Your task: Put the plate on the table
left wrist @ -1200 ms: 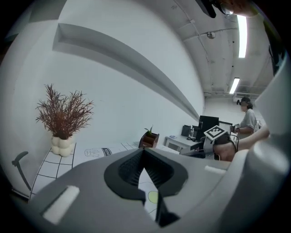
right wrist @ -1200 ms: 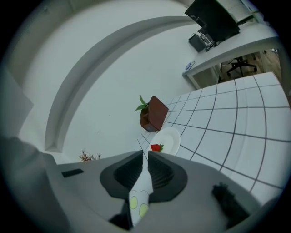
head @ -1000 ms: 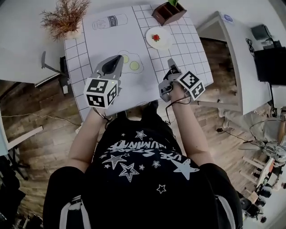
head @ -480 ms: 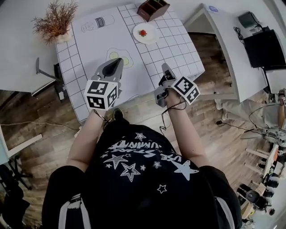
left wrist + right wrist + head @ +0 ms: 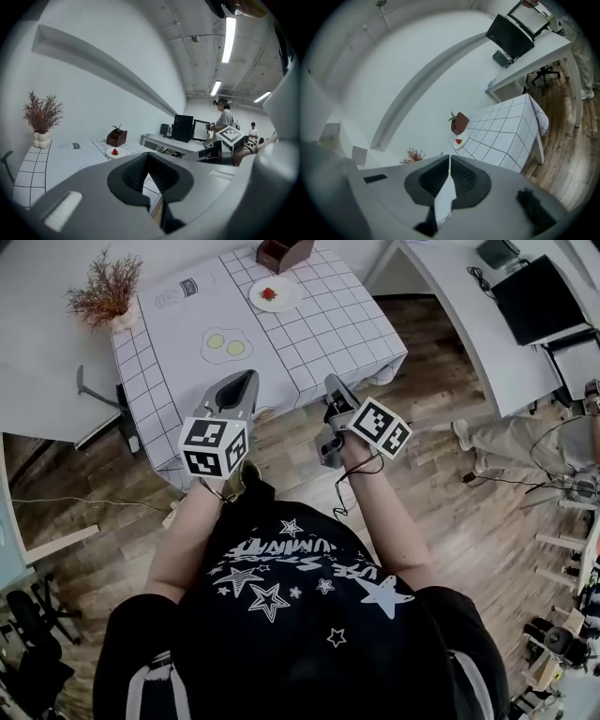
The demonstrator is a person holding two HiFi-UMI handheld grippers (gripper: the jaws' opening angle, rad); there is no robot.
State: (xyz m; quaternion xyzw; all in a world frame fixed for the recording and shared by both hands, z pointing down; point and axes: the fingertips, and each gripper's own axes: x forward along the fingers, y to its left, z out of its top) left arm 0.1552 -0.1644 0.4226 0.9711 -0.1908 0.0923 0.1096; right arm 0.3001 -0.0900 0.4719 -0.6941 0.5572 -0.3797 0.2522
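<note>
**Plate Set Down; Grippers Clear**

The small round white plate (image 5: 285,296) is found resting at the far end of the white grid-clothed surface (image 5: 309,334). The left gripper (image 5: 247,379) and right gripper (image 5: 330,382) are held off the near edge, jaws closed and empty. Placement is judged complete; the cloth overhang should be left untouched.

Wood floor (image 5: 450,521), white desk (image 5: 459,334), ceiling striplights (image 5: 229,40)

plate (image 5: 275,294) on table (image 5: 319,329), far side, box (image 5: 283,252) just behind it, plant (image 5: 103,292) at far-left corner
</note>
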